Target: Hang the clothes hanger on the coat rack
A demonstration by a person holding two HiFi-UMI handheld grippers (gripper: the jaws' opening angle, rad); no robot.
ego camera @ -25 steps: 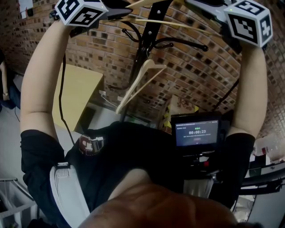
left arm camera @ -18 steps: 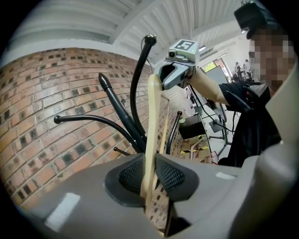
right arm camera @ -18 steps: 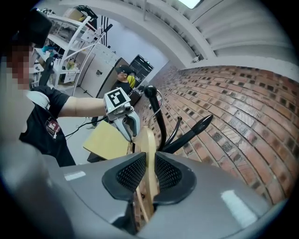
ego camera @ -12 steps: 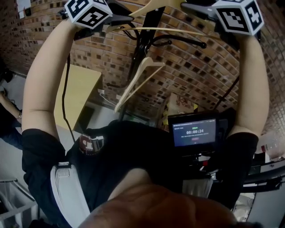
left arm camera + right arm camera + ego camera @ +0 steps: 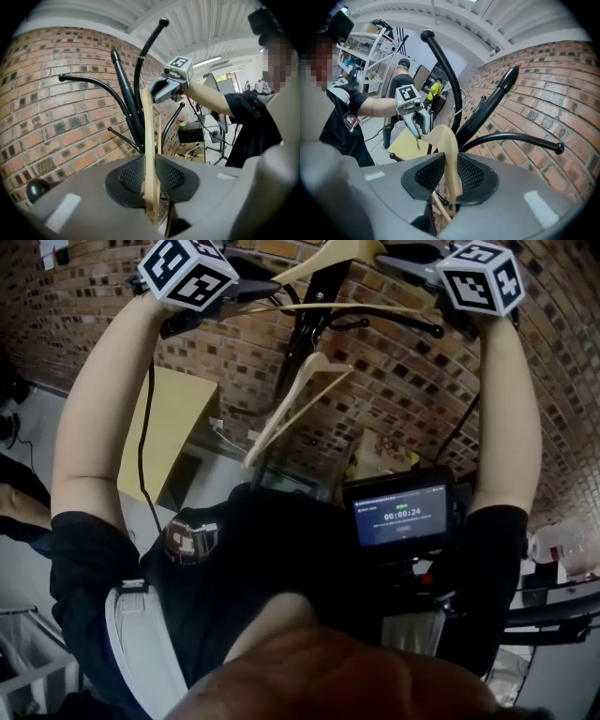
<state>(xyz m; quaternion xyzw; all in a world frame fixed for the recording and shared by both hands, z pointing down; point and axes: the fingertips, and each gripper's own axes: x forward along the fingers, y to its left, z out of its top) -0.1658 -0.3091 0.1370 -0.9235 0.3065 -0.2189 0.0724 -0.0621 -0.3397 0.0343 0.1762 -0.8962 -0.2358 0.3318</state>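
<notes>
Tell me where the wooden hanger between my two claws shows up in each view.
Head view: the hanger sits at the top edge, centre, above a second hanger that hangs lower down.
Left gripper view: the hanger is edge-on, a thin upright strip at bottom centre.
Right gripper view: the hanger curves up from bottom centre.
Shared landmark: the black coat rack, right behind it in all three.
</notes>
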